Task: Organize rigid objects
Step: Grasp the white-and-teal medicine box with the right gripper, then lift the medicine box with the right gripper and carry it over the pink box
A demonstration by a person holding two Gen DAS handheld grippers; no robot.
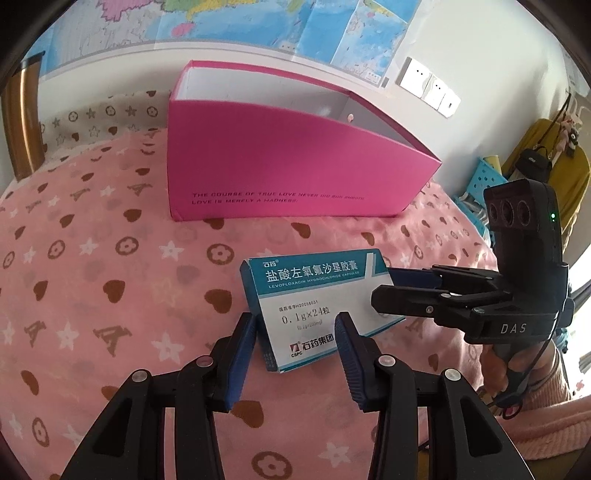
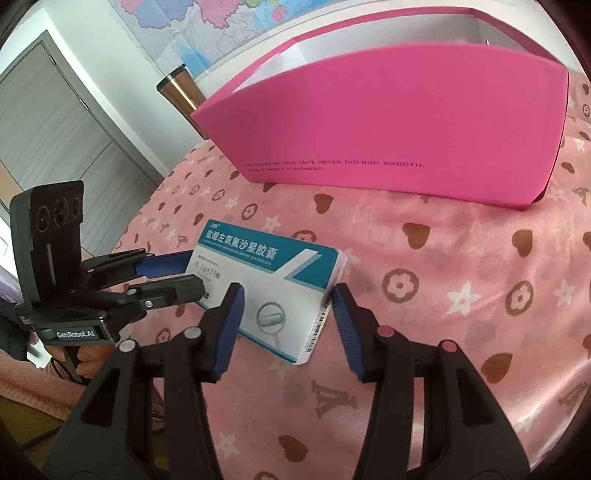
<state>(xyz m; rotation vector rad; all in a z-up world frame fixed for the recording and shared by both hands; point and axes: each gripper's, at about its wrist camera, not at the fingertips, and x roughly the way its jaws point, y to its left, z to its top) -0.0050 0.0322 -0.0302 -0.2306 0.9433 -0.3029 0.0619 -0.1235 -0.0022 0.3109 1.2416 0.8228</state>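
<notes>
Your left tool [image 1: 295,328] stands wide, its blue pads either side of the near end of the medicine box [image 1: 317,306], not gripping it. Your right tool [image 2: 286,301] is just as wide, straddling the same box [image 2: 269,280] from its other end. The box lies flat on the pink patterned blanket [image 1: 110,277]. Beyond the box stands the open pink carton [image 1: 280,155], well apart from it.

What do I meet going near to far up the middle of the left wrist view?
The open left gripper → the blue-and-white cardboard medicine box lying flat on the pink patterned blanket → the open pink cardboard box → the map on the wall.
</notes>
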